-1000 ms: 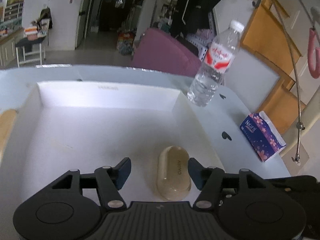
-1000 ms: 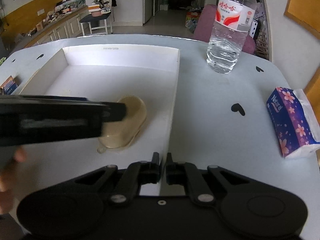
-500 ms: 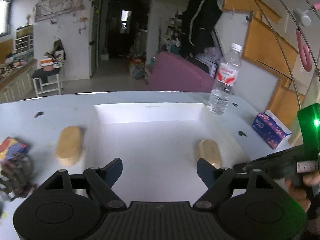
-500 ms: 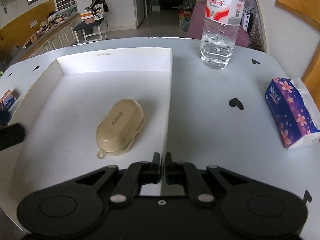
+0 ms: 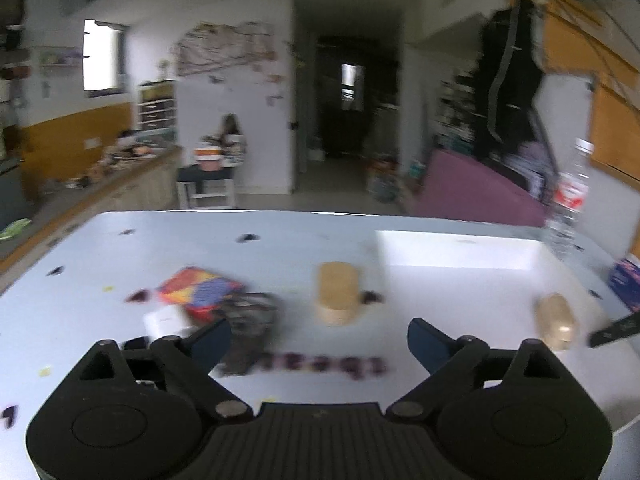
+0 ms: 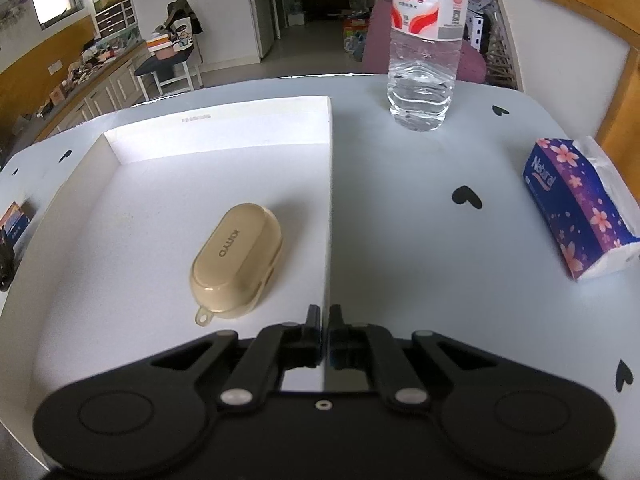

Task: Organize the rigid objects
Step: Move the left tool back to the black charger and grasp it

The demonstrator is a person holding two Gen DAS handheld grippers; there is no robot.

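Note:
A white tray (image 6: 220, 136) lies on the pale table with a tan oval case (image 6: 236, 260) inside it, near its right wall. My right gripper (image 6: 324, 320) is shut, pinching the thin right wall of the tray at its near end. In the blurred left wrist view, the tray (image 5: 456, 254) and that case (image 5: 556, 320) are off to the right. A second tan case (image 5: 338, 292) lies on the table left of the tray, just beyond my left gripper (image 5: 318, 340). That gripper's jaws are opening wide with nothing between them.
A colourful box (image 5: 196, 292), a dark tangled item (image 5: 250, 320) and a small white item (image 5: 164, 320) lie left of the second case. A water bottle (image 6: 420, 52) stands behind the tray's right side. A purple tissue pack (image 6: 576, 208) lies at the far right.
My left gripper let go of the tan case in the tray, drew back and swung left, its jaws spreading wider. My right gripper stayed shut in the same place.

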